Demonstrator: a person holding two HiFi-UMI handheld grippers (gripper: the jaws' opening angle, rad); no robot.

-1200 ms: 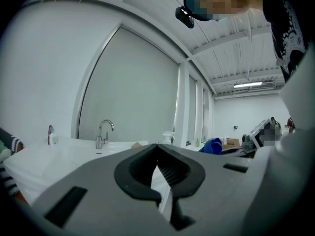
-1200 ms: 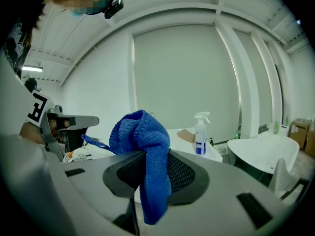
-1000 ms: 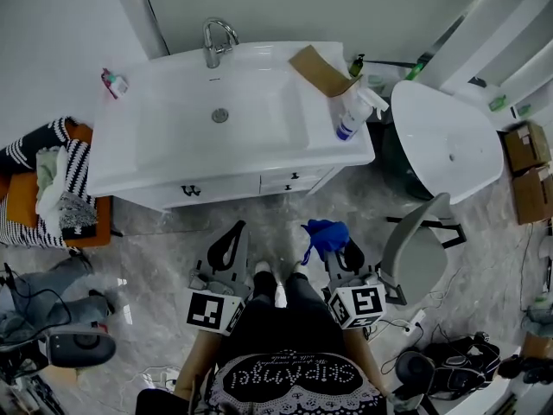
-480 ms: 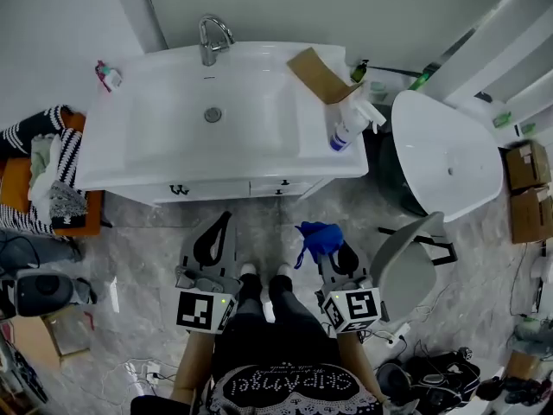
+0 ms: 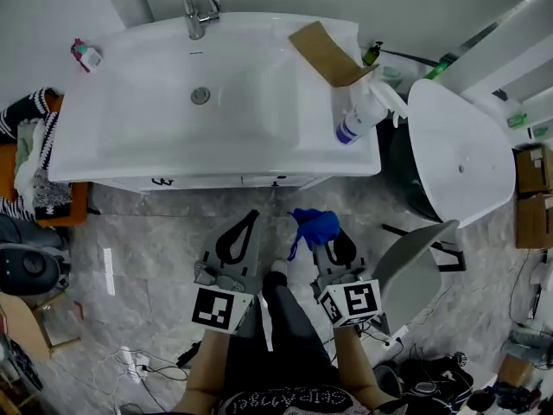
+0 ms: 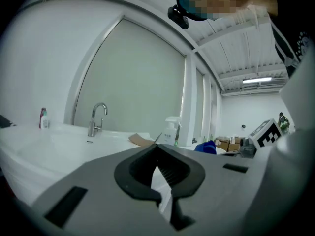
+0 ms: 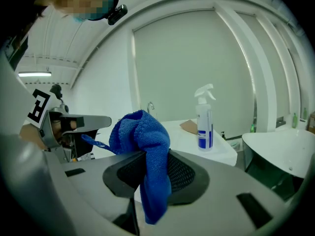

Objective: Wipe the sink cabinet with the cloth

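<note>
The sink cabinet (image 5: 216, 181) has been drawn nearer in the last second and now fills 12 o'clock, so wiping looks close to starting. Grey marble floor (image 5: 138, 249) lies beneath. At 6 o'clock the cloth (image 5: 315, 226) is clamped in the right gripper (image 5: 327, 239), while the left gripper (image 5: 251, 221) is closed on nothing.

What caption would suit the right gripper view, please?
Right tool shut on blue cloth, spray bottle on the sink cabinet beyond.
</note>
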